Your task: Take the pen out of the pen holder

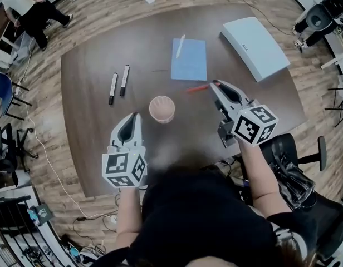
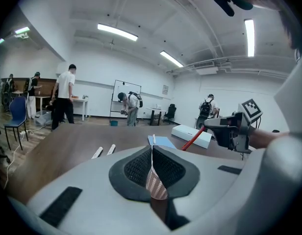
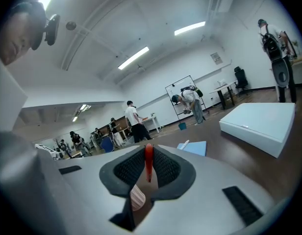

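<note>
Right tongs (image 1: 215, 84): jaws drawn in onto one end of the red pen (image 1: 197, 88), which shows clamped between the pads in the right gripper view (image 3: 148, 161).
Red pen: out of the holder, in the air above the table, jutting from the jaw tips towards the left of the head view.
Left tongs (image 1: 133, 117): pads together along a thin seam and, as far as the left gripper view shows, holding nothing.
Pink cup (image 1: 161, 109): the pen holder, upright on the table between the two tongs and touching neither.
Markers (image 1: 118, 84): two lying side by side, beyond the left tongs.
Blue sheet (image 1: 191, 65): beyond the cup, with a white pen (image 1: 180, 45) lying on it.
White box (image 1: 255, 47): far right on the dark table (image 1: 93, 127).
</note>
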A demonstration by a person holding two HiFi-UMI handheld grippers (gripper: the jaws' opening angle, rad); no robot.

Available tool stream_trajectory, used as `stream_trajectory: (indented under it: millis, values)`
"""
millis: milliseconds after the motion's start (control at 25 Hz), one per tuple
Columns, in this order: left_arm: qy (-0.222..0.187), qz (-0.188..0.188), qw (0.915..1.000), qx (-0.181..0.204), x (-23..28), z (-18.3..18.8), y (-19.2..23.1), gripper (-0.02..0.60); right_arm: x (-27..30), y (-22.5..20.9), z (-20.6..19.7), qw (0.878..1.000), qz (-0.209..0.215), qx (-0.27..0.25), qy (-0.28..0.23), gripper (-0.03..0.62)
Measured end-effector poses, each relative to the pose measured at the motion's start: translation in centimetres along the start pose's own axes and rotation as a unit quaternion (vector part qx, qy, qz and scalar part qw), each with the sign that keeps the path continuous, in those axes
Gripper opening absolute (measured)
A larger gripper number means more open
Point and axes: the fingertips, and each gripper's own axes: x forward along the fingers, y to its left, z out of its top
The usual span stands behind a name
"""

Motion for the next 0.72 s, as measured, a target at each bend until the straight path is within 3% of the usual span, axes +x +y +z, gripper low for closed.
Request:
stream_trajectory:
  millis: [120,320,480,720]
  values:
    - [0.006,-0.007,1.0,0.001,0.6,-0.3,-0.4,0.032,-1.0,-2.8,-1.2,0.999,-0.034,0.018,0.007,0.064]
    - [0.015,-0.013,0.9998,0.004,1.5,-0.7,-0.7,0.032,-2.2,-5.8,-3.5,0.995,-0.055,0.078,0.015,0.064]
    - [0.018,-0.016,0.9997,0.004,2.0,-0.8,-0.9,0.032,-3.0,-7.9,-5.2,0.987,-0.073,0.139,0.025,0.064]
    - [0.023,-0.021,0.9995,0.004,2.4,-1.1,-0.8,0.032,-4.3,-10.5,-7.3,0.975,-0.114,0.189,0.031,0.066]
